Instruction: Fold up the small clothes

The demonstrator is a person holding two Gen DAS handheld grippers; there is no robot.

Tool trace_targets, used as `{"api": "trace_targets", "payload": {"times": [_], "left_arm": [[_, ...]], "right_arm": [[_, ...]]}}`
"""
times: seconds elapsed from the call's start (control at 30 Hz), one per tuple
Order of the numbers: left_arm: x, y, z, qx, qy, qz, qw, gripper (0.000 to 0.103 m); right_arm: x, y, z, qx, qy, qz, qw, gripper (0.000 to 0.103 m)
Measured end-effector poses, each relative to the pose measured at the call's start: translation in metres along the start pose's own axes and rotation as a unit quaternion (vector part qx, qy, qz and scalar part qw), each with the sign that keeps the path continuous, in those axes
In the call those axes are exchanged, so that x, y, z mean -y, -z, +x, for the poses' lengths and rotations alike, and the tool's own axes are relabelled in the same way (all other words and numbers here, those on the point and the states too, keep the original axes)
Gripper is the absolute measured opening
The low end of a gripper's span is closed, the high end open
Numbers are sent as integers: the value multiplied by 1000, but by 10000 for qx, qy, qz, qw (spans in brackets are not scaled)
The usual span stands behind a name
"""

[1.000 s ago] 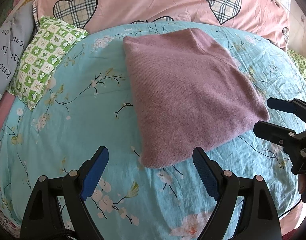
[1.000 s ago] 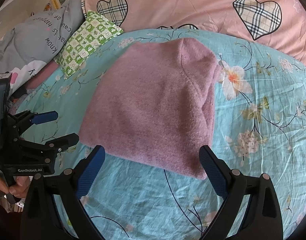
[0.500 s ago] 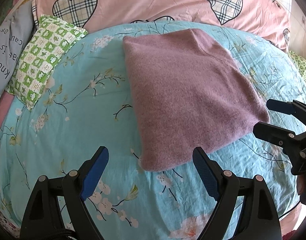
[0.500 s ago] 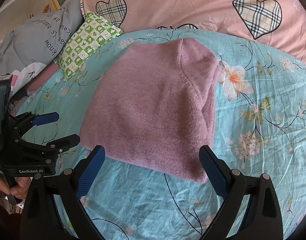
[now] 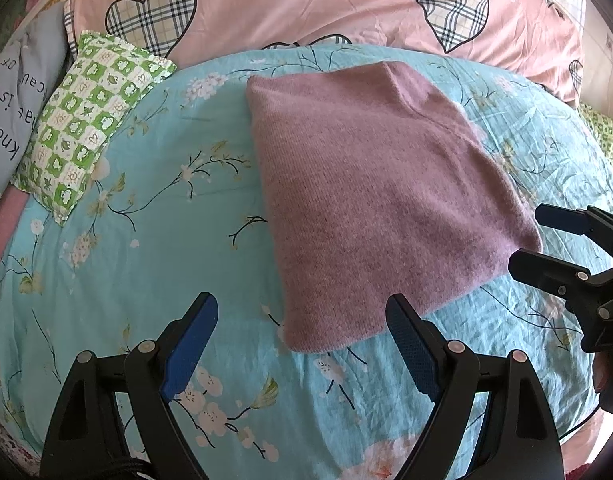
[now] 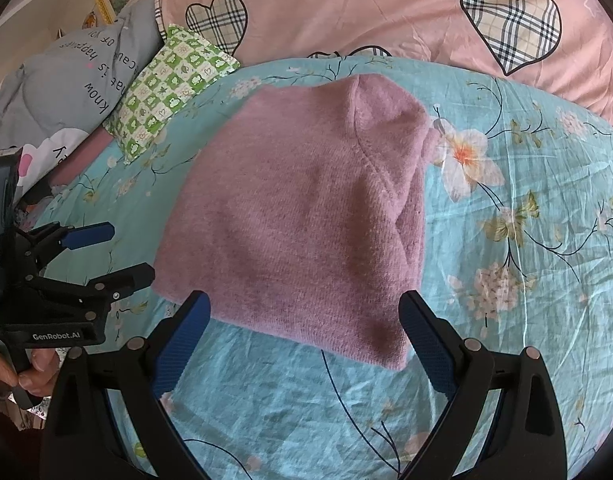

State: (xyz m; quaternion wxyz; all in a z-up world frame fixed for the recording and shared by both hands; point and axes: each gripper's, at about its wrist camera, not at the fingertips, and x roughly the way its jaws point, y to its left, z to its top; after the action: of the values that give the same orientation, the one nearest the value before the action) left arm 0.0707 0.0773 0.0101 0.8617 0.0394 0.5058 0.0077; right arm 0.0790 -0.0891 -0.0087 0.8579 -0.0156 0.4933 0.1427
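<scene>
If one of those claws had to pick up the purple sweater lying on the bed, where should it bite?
Probably the near hem of the sweater, at a front corner, coming in low from the near side. The sweater lies flat and folded on the sheet, so only its edges offer something to pinch. The right claw hangs open just short of that hem, and the left claw is open by the other corner.

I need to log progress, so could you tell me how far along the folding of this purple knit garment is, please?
Done: the purple knit garment lies folded into a compact panel on the floral bedsheet, one layer turned over along its right side. In hand: nothing; the left gripper and right gripper hover open at its near edge. Left: possibly one more fold.
</scene>
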Motion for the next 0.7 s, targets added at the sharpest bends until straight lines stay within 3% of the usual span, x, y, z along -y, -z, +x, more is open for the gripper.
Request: {"api": "trace_targets", "payload": {"times": [0.7], "left_arm": [[-1,0,-1,-4,-21,-12,10000,87]], "right_arm": [[1,-1,-5,107,-4,64,9999,95]]}}
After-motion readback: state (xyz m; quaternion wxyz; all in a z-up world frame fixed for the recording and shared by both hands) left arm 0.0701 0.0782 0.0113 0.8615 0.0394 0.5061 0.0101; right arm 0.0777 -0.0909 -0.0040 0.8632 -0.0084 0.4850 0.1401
